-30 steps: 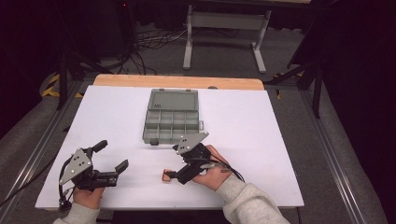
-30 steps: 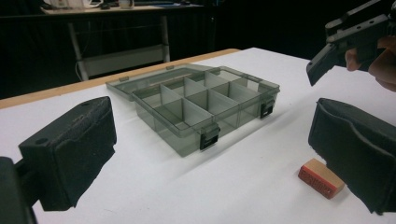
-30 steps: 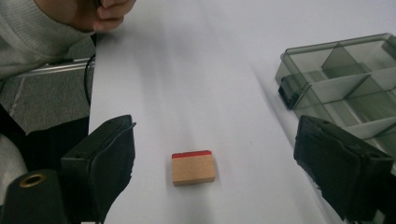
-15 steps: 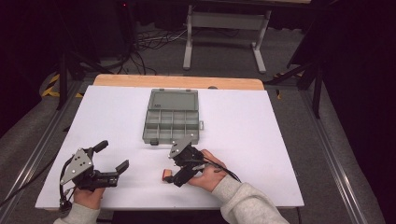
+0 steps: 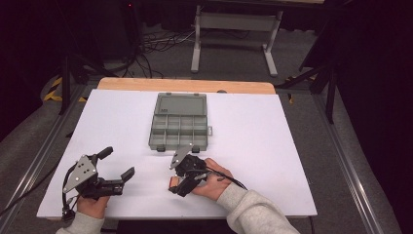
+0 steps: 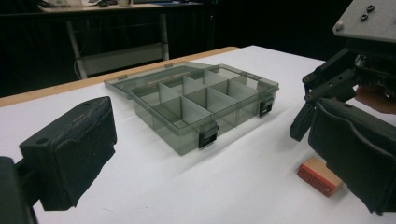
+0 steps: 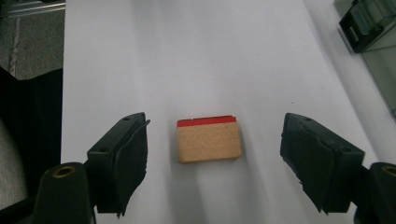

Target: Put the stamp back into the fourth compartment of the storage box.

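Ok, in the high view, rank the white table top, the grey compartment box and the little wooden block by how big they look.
1. White table top, by far the largest.
2. Compartment box, lid open.
3. Wooden block, tiny and partly hidden by the right claw.
Camera distance doesn't affect this order.

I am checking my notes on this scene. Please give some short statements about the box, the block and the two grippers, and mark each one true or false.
1. The box lies open, its compartments bare. True.
2. The right gripper is shut on the block. False: it is open, with the block lying between its jaws, untouched.
3. The block has a red edge. True.
4. The left gripper holds the box. False: it is open and apart from it.
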`<state>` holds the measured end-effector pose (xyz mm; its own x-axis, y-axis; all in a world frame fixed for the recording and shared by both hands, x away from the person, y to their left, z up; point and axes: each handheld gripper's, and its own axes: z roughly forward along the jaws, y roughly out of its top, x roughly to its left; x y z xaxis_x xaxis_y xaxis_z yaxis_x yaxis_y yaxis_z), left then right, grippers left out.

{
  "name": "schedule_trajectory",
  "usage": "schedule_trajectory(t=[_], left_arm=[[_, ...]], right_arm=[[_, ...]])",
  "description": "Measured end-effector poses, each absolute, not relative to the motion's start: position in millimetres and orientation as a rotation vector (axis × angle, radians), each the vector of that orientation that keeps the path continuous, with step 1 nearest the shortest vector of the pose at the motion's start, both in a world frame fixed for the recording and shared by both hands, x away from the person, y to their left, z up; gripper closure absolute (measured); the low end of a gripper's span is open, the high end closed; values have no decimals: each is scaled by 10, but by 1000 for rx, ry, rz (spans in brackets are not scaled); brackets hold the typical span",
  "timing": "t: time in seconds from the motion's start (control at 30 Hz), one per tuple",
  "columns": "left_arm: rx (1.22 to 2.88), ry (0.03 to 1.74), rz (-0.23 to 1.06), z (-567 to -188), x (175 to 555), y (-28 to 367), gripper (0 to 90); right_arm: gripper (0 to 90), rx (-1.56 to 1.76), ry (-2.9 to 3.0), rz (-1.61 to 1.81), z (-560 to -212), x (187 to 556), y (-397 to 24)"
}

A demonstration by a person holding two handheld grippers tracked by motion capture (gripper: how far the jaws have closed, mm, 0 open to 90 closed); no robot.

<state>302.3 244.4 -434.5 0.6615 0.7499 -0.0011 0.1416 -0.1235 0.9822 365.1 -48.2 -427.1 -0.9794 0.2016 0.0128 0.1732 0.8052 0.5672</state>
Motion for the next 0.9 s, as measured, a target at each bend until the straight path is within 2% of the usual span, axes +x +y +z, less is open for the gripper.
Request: schedule_trajectory(t=[0.37, 0.9], left_arm=[[1642, 746, 608, -4351, 3026, 2455, 16], [1646, 738, 613, -4347, 3025, 2454, 16]], right_arm=[[317, 303, 2956, 853, -4372, 3660, -384], [510, 286, 2942, 793, -4405, 3629, -354]])
